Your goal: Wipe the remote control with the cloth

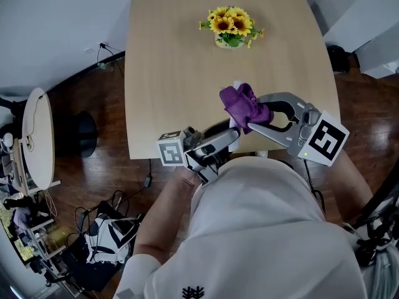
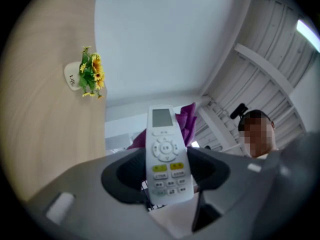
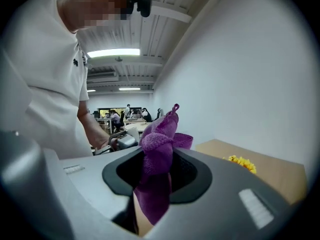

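A white remote control [image 2: 165, 154] with a small screen and yellow buttons stands between the jaws of my left gripper [image 2: 167, 170], which is shut on its lower half. In the head view the left gripper [image 1: 225, 136] is held above the table's near edge, close to the person's chest. My right gripper [image 3: 157, 173] is shut on a bunched purple cloth [image 3: 159, 149]. From the head view the cloth [image 1: 244, 104] hangs just beyond the left gripper's tip and hides most of the remote. The right gripper [image 1: 254, 123] reaches in from the right. The cloth [image 2: 189, 120] shows right behind the remote's top.
A pot of sunflowers [image 1: 230, 27] stands at the far side of the light wooden table [image 1: 168, 73]. On the dark floor to the left are a round white side table [image 1: 37, 136], cables and bags [image 1: 106, 235].
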A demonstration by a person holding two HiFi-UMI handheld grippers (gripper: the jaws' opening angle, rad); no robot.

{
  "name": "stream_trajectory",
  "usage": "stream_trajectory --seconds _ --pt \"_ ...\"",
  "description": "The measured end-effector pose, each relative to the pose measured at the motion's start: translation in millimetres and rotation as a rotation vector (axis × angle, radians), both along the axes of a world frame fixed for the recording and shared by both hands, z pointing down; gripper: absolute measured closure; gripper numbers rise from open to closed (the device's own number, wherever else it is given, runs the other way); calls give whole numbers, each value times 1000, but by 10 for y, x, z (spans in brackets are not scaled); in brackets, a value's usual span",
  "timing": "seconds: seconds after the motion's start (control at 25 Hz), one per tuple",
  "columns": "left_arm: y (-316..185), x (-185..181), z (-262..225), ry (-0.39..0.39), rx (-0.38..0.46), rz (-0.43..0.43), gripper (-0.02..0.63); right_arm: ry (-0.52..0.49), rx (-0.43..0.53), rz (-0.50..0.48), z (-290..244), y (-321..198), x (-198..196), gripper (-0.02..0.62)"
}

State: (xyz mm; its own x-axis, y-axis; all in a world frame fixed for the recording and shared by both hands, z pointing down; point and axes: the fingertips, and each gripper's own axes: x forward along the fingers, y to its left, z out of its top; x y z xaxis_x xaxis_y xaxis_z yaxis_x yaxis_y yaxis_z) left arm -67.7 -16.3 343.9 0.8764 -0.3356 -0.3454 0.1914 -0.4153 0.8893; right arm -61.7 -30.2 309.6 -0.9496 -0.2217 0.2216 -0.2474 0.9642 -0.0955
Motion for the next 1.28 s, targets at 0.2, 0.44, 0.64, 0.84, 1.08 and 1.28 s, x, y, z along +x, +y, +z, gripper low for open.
stream_trajectory --seconds 0.2,0.44,0.64,0.84,1.08,1.28 --pt "50 60 22 -14 6 30 328 17 41 92 5 -344 177 471" --pt "63 78 19 -9 0 43 328 43 52 246 64 -741 400 471" --pt "-7 16 46 14 -17 21 330 32 30 262 124 -707 456 471" --pt "-167 -119 13 55 -31 -43 328 23 34 153 159 -236 302 471" --pt "-288 -188 -71 108 -31 -72 328 36 54 -52 216 395 -41 471" --pt "-208 -95 -124 110 -16 -20 328 9 62 -44 183 286 -51 471"
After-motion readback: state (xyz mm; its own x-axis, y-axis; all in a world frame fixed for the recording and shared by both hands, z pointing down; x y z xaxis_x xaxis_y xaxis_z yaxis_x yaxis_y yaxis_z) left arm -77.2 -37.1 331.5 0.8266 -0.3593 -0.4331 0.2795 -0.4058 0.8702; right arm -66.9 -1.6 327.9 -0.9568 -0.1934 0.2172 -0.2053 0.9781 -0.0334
